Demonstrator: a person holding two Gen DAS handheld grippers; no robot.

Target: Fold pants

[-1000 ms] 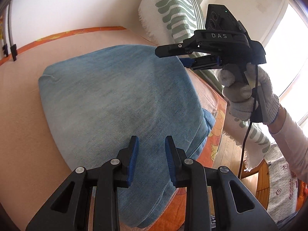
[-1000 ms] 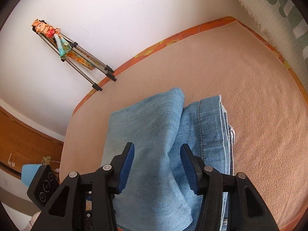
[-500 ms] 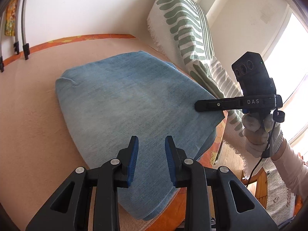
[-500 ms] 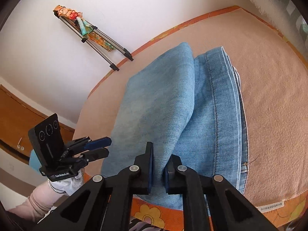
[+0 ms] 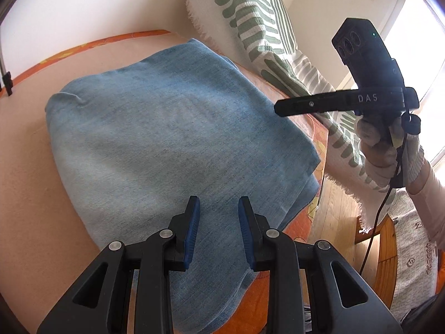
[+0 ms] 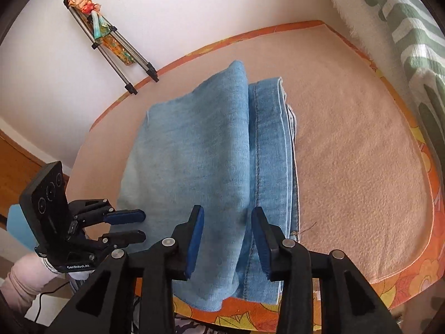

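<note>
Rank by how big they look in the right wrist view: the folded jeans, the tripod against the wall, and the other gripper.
1. folded jeans, clearly largest.
2 and 3. tripod and left gripper look about alike; the gripper is much nearer the camera, so I won't rank them.

One pair of blue pants is lying folded on one peach blanket. Two grippers are showing, the left gripper and the right gripper, each with two fingers standing apart. One tripod is leaning on the wall, and one green-striped cushion is standing beside the blanket.
</note>
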